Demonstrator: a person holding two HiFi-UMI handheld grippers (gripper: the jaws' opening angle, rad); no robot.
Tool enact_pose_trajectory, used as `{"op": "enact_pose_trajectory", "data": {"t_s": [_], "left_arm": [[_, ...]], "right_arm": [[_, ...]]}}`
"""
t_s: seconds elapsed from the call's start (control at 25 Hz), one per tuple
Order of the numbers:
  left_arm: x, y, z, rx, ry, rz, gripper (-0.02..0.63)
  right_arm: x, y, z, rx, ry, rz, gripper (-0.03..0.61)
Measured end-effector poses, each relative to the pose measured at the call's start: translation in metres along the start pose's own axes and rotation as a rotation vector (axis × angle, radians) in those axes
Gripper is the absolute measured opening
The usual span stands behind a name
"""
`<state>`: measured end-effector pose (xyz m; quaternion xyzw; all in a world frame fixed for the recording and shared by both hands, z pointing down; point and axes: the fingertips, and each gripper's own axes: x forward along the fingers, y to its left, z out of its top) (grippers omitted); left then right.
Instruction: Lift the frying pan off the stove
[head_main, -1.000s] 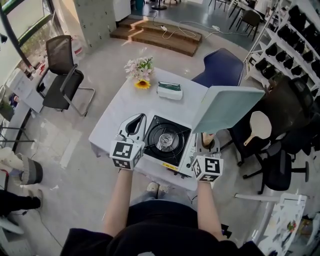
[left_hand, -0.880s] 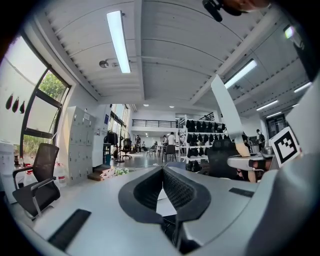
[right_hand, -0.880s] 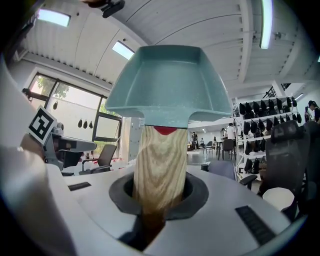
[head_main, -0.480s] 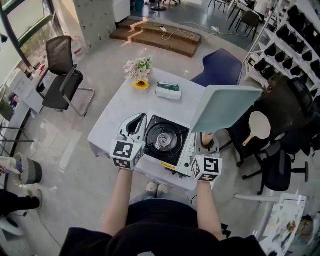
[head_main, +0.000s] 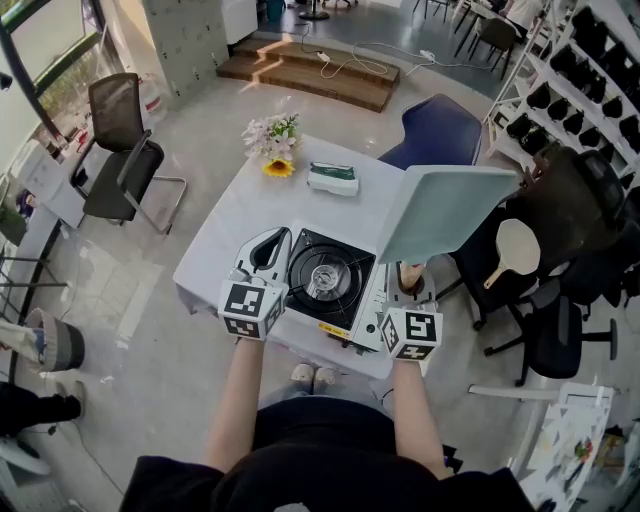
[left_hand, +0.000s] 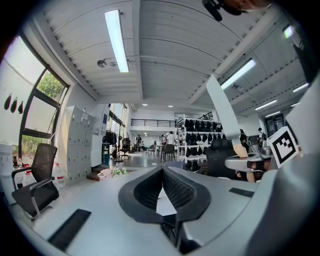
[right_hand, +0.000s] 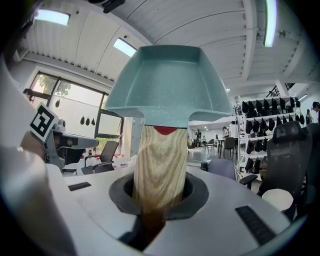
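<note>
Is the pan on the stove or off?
Off. The right gripper holds the frying pan by its handle, raised beside the stove; the burner is bare.

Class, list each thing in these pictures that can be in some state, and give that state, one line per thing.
frying pan: off the stove, up in the air.
wooden handle: gripped between the right claw's jaws.
stove: burner bare, nothing on it.
right claw: shut on the wooden handle.
left claw: shut, empty.

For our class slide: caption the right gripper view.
Right gripper shut on the wooden handle of a teal frying pan, held aloft.
</note>
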<state>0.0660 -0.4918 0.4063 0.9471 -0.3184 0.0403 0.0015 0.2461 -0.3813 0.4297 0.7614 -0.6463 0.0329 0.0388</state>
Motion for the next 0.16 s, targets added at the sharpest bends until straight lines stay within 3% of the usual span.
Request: {"op": "enact_pose_trajectory", "data": {"t_s": [0.16], "left_arm": [[0.0014,-0.0006,-0.0013,-0.003,0.004,-0.001,0.020]], "right_arm": [[0.0011,-0.0009,0.0010,-0.001,0.002,-0.001,0.048]]}}
